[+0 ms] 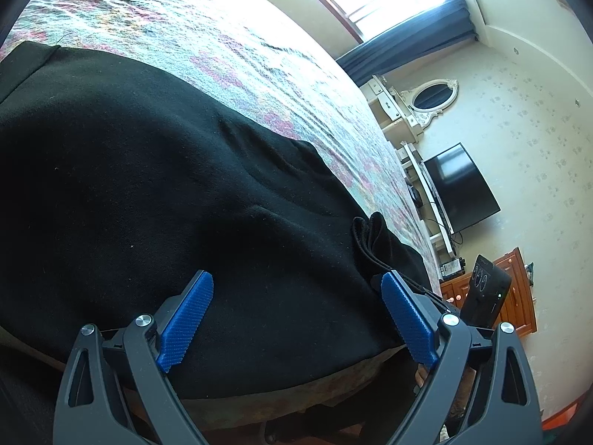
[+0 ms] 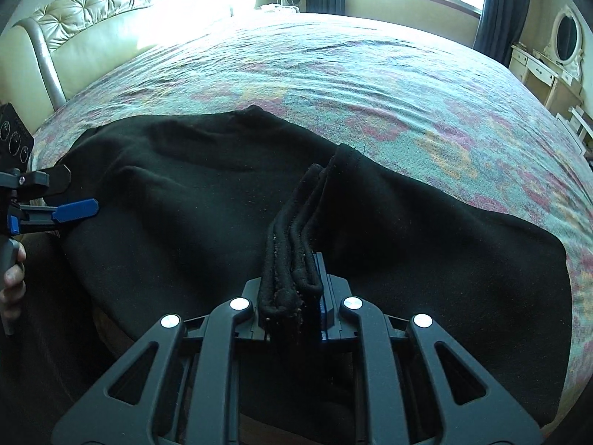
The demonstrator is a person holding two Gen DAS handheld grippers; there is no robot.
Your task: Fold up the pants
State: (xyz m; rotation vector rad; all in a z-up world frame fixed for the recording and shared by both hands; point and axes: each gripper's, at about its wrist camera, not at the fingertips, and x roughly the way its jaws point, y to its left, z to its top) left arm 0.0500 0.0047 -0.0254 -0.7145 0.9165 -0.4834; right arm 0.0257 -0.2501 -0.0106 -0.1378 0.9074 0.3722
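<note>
Black pants [image 1: 155, 170] lie spread on the flowered bedspread, near its front edge; they also fill the middle of the right wrist view [image 2: 192, 200]. My left gripper [image 1: 296, 285] is open, its blue pads [image 1: 189, 319] apart just above the black cloth, holding nothing. It also shows at the left edge of the right wrist view [image 2: 74, 193], open at the pants' left end. My right gripper [image 2: 291, 278] is shut on a thick bunched stack of pant hems [image 2: 292, 230]. That gripper and the pinched bunch [image 1: 374, 244] show at right in the left wrist view.
The flowered bedspread [image 2: 370, 85] stretches far beyond the pants. A padded headboard [image 2: 74, 26] stands at the back left. A vanity with an oval mirror [image 1: 433, 96], a TV [image 1: 463, 189] and a wooden cabinet [image 1: 515, 296] stand past the bed's foot.
</note>
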